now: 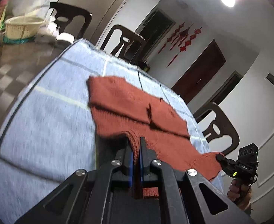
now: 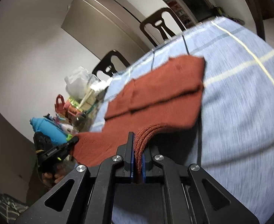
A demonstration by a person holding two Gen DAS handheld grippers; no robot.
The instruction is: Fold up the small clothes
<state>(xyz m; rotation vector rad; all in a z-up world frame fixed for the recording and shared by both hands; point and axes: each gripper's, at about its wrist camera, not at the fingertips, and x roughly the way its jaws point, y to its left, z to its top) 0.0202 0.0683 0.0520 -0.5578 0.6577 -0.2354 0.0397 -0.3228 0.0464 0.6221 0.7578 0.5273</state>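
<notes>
The rust knit garment (image 1: pixel 129 110) lies partly folded near the middle of the bench (image 1: pixel 43 123), its near edge lifted off the cloth. Bare blue checked cloth (image 2: pixel 239 112) spreads to both side edges, with chairs (image 1: pixel 125 43) close behind the far edge. The left hand-held gripper (image 1: pixel 135 145) is clamped on one near corner of the ribbed hem, the right hand-held gripper (image 2: pixel 138 141) on the other. Motion blur smears the weave; the near bench edge is hidden.
</notes>
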